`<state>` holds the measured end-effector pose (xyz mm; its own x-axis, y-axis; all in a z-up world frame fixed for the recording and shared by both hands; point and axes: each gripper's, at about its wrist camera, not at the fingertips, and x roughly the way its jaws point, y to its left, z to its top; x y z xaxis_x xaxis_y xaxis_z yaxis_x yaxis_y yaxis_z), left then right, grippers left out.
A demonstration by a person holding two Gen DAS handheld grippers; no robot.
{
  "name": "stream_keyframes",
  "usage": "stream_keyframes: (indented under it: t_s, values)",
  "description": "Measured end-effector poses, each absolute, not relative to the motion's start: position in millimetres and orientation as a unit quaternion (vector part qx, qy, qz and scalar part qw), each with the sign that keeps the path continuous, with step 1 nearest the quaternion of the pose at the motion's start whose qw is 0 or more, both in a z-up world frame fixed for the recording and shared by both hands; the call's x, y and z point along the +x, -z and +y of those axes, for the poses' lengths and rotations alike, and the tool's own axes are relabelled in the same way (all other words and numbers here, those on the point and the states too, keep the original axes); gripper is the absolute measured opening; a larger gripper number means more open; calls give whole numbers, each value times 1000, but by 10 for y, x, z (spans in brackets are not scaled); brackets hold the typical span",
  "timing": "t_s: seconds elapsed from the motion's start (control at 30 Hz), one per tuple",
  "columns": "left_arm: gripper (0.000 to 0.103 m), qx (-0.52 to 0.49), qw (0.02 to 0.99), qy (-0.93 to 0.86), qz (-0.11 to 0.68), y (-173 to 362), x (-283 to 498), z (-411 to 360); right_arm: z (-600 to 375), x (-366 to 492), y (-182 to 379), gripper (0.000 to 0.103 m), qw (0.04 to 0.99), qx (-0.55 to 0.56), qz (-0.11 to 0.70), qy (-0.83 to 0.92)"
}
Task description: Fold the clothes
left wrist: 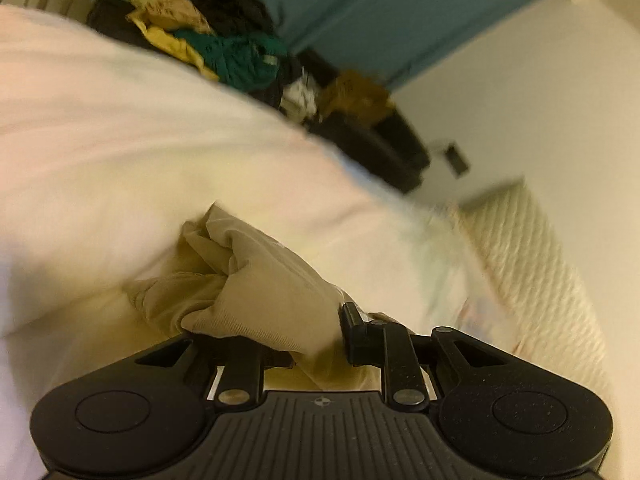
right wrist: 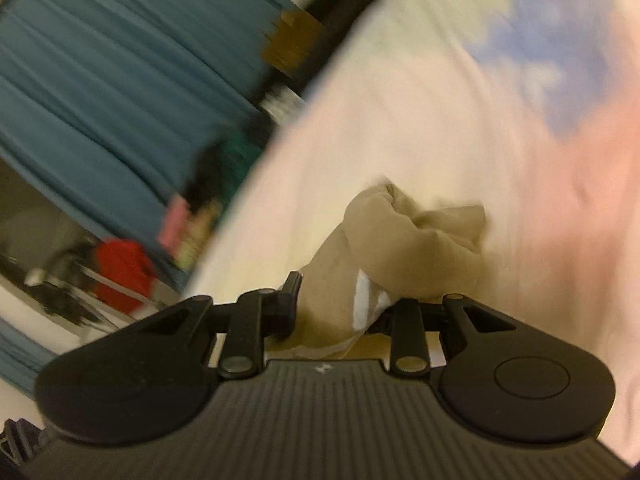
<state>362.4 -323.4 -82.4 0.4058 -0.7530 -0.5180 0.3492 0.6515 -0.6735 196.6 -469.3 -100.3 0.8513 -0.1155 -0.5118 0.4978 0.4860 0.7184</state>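
Note:
A beige garment (left wrist: 256, 280) is bunched between the fingers of my left gripper (left wrist: 304, 340), which is shut on it, above a white bedsheet (left wrist: 120, 140). In the right wrist view the same beige garment (right wrist: 400, 248) is bunched in my right gripper (right wrist: 340, 312), which is shut on it; a white label or lining shows by the fingers. Both views are blurred by motion.
A pile of mixed clothes (left wrist: 224, 40), black, green, yellow and pink, lies at the far edge of the bed and shows in the right wrist view (right wrist: 224, 168). A teal curtain (left wrist: 380, 8) hangs behind. A white wall (left wrist: 540, 100) stands to the right. A red object (right wrist: 120, 272) sits beyond the bed.

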Motion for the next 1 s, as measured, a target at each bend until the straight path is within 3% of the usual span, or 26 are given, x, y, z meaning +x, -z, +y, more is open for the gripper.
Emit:
stream_keyframes:
  t_s: [0.17,0.33,0.43,0.5,0.53,0.57,0.6,0.67,0.73,1.0]
  values:
    - [23,-158,826,366,399,1297,3229,-3161,-4536,1668,1461,31,836,466,227,181]
    - [32,-110,844,366,376,1523,2981,-3125,-4417,1504,1566,33,846,446,236,173]
    - [55,-82,850,353,382,1399,2903,-3169,-4421,1450,1413,39,844,436,256,181]
    - [77,-63,853,348,384,1267,2847,-3212,-4439,1407,1279,41,838,433,271,191]
    - [81,-52,856,348,378,1177,2774,-3198,-4428,1362,1186,42,839,426,276,196]
    - [84,-44,858,351,373,1075,2691,-3145,-4415,1316,1091,53,840,418,279,201]
    - [89,-35,858,354,372,975,2613,-3096,-4405,1266,990,77,845,413,276,199]
    - [93,-17,862,353,363,781,2460,-3035,-4338,1083,723,103,862,396,252,194]
    - [102,-7,880,342,330,578,2240,-2910,-4216,908,387,103,888,356,225,185]
    - [103,-13,912,330,245,-306,1407,-2448,-3786,254,-417,103,937,263,175,148]
